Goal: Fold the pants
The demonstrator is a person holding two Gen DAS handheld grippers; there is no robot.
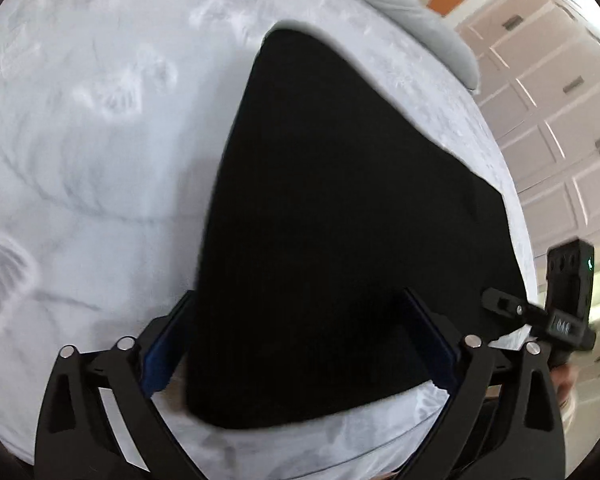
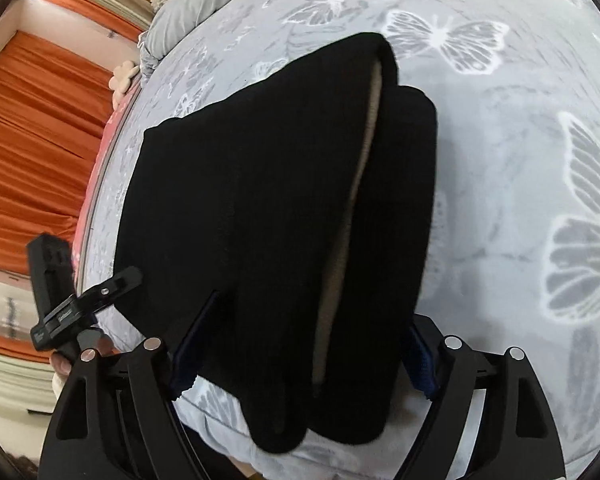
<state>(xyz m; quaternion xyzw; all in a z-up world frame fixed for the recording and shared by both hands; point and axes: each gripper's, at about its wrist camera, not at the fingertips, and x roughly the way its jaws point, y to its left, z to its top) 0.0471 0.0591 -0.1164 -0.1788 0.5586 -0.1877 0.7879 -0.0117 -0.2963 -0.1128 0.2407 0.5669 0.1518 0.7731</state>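
The black pants (image 1: pixel 340 220) lie folded on a pale grey bedspread (image 1: pixel 100 140) printed with butterflies. In the right wrist view the pants (image 2: pixel 260 200) show stacked layers with a beige lining strip (image 2: pixel 356 200) along one fold. My left gripper (image 1: pixel 300 320) is open, its blue-padded fingers (image 1: pixel 160 360) either side of the pants' near edge. My right gripper (image 2: pixel 308 340) is open too, fingers (image 2: pixel 420 360) straddling the near end of the pants. The other gripper shows at each view's edge (image 1: pixel 560 312) (image 2: pixel 72 304).
A grey pillow (image 1: pixel 432 12) lies at the head of the bed. White panelled cabinets (image 1: pixel 548 100) stand beyond the bed's edge. Orange curtains (image 2: pixel 32 140) hang on the far side. The bed edge (image 2: pixel 100 184) runs close to the pants.
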